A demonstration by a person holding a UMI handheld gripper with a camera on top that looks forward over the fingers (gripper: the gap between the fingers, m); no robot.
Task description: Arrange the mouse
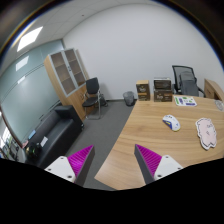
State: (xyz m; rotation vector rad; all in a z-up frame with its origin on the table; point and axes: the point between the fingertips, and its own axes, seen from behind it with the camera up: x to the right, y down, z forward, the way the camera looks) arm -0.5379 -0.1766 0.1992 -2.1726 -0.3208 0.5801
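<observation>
the small white computer mouse (172, 122) lies on the light wooden counter (150, 135), well beyond the tool (113, 160) and off toward its right finger, touching neither pad. near it, further along the counter, sits a white patterned mat (207, 132), and past that a flat printed box (186, 100). the tool's two fingers with purple pads (79, 157) stand apart, gripping nothing. behind the counter stand brown cardboard boxes (153, 91) and a black office chair (184, 78); across the grey floor are a wooden glass-door cabinet (67, 75), another dark chair (93, 97) and a black sofa (50, 130).
</observation>
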